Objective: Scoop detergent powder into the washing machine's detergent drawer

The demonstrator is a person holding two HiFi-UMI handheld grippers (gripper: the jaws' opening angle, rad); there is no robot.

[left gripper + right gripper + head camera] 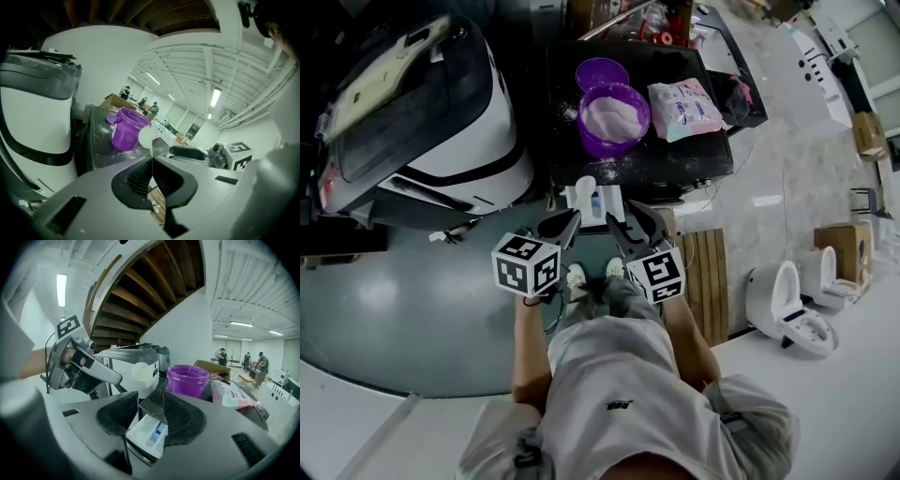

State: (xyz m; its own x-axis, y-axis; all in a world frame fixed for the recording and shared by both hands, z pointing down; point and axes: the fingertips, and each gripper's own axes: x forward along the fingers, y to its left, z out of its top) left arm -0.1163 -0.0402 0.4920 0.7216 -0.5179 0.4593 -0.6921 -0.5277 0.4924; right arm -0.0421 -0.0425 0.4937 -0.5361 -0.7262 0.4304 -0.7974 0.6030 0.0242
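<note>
Two grippers hang over the open detergent drawer (602,208). The left gripper (559,228) has its jaws pressed on the white scoop's (586,187) thin handle, long axis toward 12 o'clock, bowl above the drawer's rear edge. The purple powder tub (614,117) stands at 1 o'clock from the bowl. The right gripper (633,225), jaws spread and empty, frames the drawer.

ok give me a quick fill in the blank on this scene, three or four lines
1. The left gripper is shut on the handle of a white ____.
2. The right gripper has its jaws ____, holding nothing.
3. The tub of powder is ____ in colour.
4. Right of the tub in the head view lies a ____ bag.

Missing words: scoop; open; purple; pink
</note>
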